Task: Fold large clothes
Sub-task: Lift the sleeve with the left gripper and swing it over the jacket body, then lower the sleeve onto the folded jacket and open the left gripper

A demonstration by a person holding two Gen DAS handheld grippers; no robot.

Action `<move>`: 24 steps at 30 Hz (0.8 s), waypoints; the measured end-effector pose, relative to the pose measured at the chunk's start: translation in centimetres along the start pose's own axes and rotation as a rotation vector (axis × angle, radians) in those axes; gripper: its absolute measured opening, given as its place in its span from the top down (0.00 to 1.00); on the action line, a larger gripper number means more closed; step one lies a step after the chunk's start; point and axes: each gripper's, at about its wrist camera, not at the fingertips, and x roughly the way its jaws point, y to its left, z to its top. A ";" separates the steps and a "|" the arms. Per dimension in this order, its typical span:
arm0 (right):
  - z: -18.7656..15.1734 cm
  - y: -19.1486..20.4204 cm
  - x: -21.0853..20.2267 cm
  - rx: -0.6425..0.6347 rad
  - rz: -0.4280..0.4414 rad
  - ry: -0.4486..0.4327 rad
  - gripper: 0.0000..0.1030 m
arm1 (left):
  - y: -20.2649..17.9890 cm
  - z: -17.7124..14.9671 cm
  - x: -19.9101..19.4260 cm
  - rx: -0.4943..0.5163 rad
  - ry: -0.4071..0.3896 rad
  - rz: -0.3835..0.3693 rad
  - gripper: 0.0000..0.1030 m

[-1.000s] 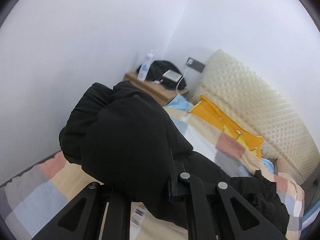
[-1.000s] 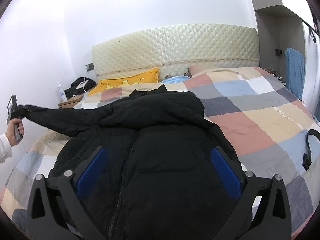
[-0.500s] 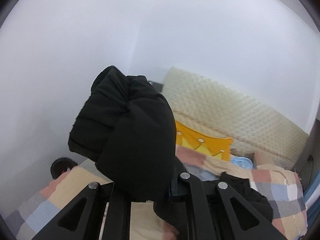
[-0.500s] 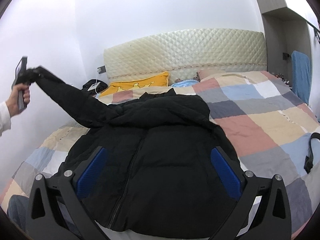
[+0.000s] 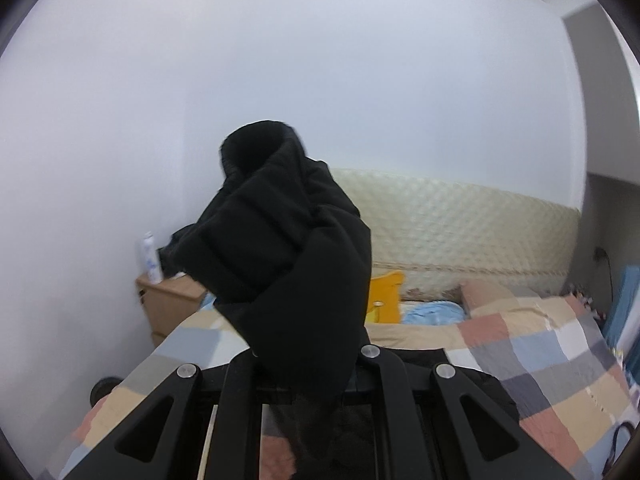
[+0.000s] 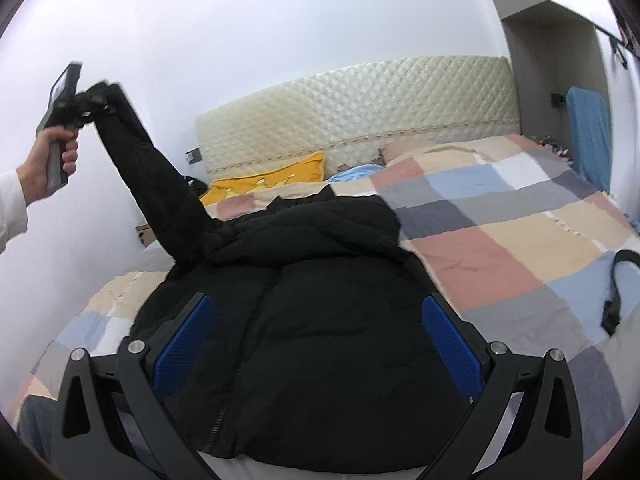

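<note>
Bed point(image 6: 500, 240) under jacket point(image 6: 320, 320) — sleeve point(image 5: 288, 280) (bunched) hides left gripper point(image 5: 308, 368) tips.

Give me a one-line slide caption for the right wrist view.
Left gripper lifts one sleeve of the black puffer jacket off the patchwork bed; open right gripper hovers over the jacket.

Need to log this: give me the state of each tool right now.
Left tool: closed on the sleeve of the black jacket, holding it up.
Right tool: open, holding nothing, above the jacket.
</note>
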 end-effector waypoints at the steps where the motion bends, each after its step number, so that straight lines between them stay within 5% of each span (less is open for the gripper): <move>1: 0.1 -0.2 -0.1 -0.003 -0.007 -0.007 0.00 | -1.4 -0.1 0.2 0.009 -0.001 -0.017 0.88; 11: 0.5 -3.3 1.1 0.063 -0.041 0.011 0.00 | -17.9 -4.5 5.0 0.085 0.052 -0.204 0.88; 17: 1.3 -4.7 1.8 0.050 -0.094 -0.006 0.00 | -26.5 -10.5 9.0 0.098 0.146 -0.347 0.88; 24: 1.0 -5.3 4.2 0.039 -0.090 0.040 0.00 | -33.0 -21.1 14.1 0.209 0.327 -0.472 0.88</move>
